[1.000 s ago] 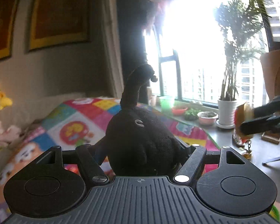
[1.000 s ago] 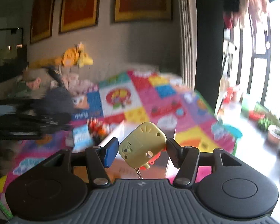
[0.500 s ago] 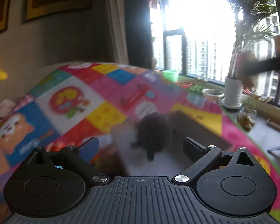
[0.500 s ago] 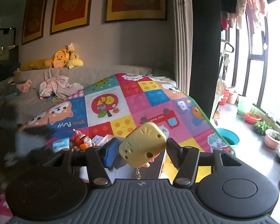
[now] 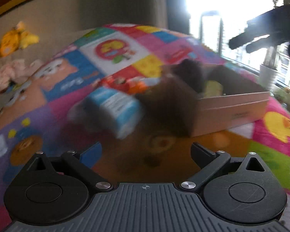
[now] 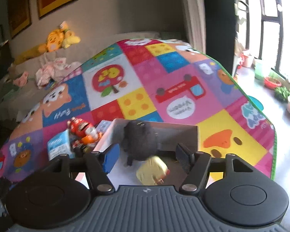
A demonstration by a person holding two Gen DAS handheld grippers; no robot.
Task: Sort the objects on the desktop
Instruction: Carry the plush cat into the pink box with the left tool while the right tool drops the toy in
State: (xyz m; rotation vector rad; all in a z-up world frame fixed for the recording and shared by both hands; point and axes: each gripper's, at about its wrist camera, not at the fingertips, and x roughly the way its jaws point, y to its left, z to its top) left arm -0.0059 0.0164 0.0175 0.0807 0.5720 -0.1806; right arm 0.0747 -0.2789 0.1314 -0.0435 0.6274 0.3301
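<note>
Right tool [image 6: 147,155] jaws opening above the box [image 6: 185,128], yellow toy [image 6: 151,171] loose inside it beside the black plush [image 6: 140,140], left tool [image 5: 145,152] spread wide, empty, near the box's corner

Yellow toy [image 6: 151,171] beside black plush [image 6: 140,140]

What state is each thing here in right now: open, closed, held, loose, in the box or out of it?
Left gripper: open, empty.
Right gripper: jaws opening, nothing between the pads.
Yellow toy: loose, in the box.
Black plush: in the box.
Box: open-topped.
Blue carton: outside, on the mat.
</note>
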